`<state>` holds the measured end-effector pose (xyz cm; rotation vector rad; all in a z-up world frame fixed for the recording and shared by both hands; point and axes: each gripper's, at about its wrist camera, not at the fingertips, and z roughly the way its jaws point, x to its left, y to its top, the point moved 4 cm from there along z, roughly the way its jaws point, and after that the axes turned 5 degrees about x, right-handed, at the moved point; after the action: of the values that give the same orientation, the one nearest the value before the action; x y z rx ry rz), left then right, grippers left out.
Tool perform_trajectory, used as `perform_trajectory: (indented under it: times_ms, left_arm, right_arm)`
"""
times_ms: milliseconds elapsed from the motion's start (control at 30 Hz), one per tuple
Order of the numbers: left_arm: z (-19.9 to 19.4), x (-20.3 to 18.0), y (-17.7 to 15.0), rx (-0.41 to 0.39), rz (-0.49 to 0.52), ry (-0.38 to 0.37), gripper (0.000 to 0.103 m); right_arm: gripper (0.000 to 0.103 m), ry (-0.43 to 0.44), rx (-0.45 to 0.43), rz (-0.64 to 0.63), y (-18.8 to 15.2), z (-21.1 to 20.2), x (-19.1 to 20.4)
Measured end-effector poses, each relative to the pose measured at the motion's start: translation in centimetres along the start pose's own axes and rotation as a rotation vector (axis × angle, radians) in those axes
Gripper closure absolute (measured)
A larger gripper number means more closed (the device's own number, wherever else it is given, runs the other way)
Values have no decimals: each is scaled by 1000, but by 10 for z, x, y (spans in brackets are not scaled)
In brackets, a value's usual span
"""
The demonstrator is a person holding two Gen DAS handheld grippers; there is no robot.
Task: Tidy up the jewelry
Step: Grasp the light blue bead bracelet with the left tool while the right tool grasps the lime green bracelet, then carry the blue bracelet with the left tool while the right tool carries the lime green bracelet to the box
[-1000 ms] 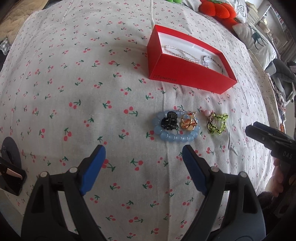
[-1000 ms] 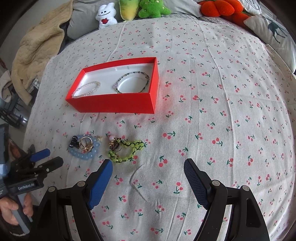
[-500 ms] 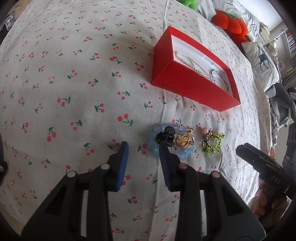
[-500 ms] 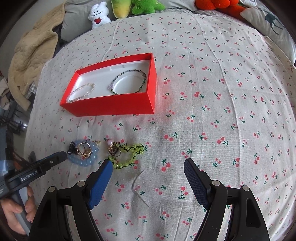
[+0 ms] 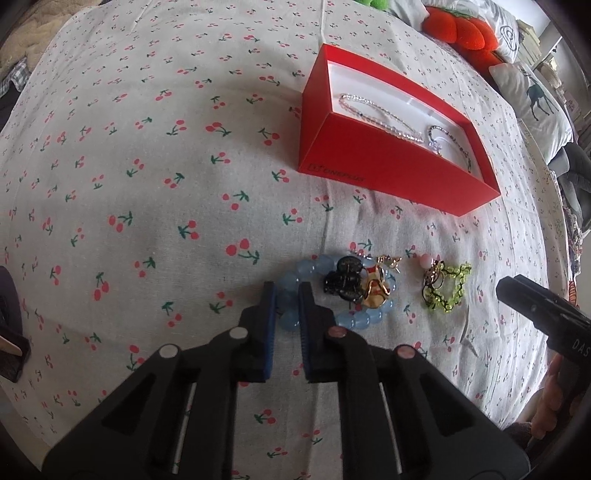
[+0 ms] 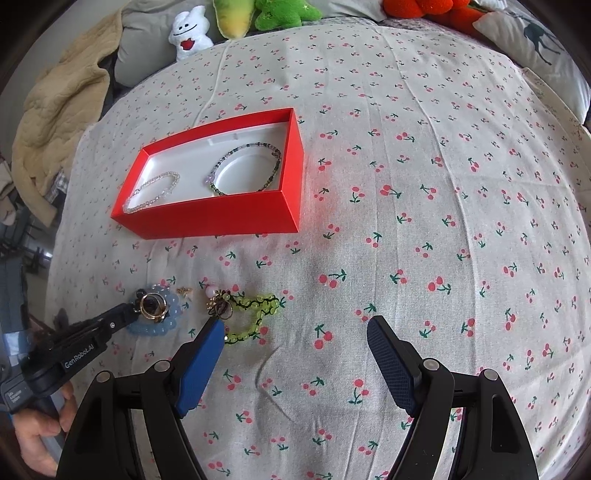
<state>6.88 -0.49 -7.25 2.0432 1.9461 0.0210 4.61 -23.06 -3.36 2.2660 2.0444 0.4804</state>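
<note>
A: What has the left gripper (image 5: 287, 291) got?
B: Its fingers (image 5: 269, 295) are clenched on the near-left arc of the blue bracelet (image 5: 364, 319), beads sitting between the pads. The bracelet lies on the bed (image 5: 147, 184).

A: And inside that ring of beads?
B: Just ahead and right of the fingers, a black clip (image 5: 342, 282) and a gold ring (image 5: 375, 291) rest on it. Further right, apart from it, is the green bracelet (image 5: 445, 290) with a pink bead (image 5: 424, 261) and small rings at its left end.

A: The box?
B: The red box (image 5: 388, 173) stands well ahead of the fingers, open. A clear bead chain (image 6: 153, 194) lies in its left part, a dark bead bracelet (image 6: 247, 168) in its right.

A: The right gripper (image 6: 295, 332)?
B: Released, fingers spread wide, low over the bed. Its left finger (image 6: 201, 360) sits just short of the green bracelet's near edge; whether it touches, I cannot tell. The right finger (image 6: 389, 365) is over bare cloth.

A: Anything beyond?
B: Plush toys (image 6: 240, 18) and a tan blanket (image 6: 55, 110) far ahead, left.
</note>
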Motion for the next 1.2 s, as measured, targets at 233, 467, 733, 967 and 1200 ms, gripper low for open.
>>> perform_trajectory:
  times_ms: [233,467,733,967,1200]
  left_arm:
    - [-21,6,-3,-47,11,-14,90]
    - [-39,14,-7,-80,16,-40,90]
    - [-47,16,-9,-94,14,-66,90]
    - [-61,11,-8,-119,28,-97,90]
    - [-75,1,-10,-150,55,-139,90]
  right_arm:
    - [39,14,30,41,6,11,-4]
    - [59,87,116,65,6,33,8]
    - [96,89,135,80,9,46,15]
    - [97,102,86,30,10,30,30]
    - [97,140,27,-10,7,3,41]
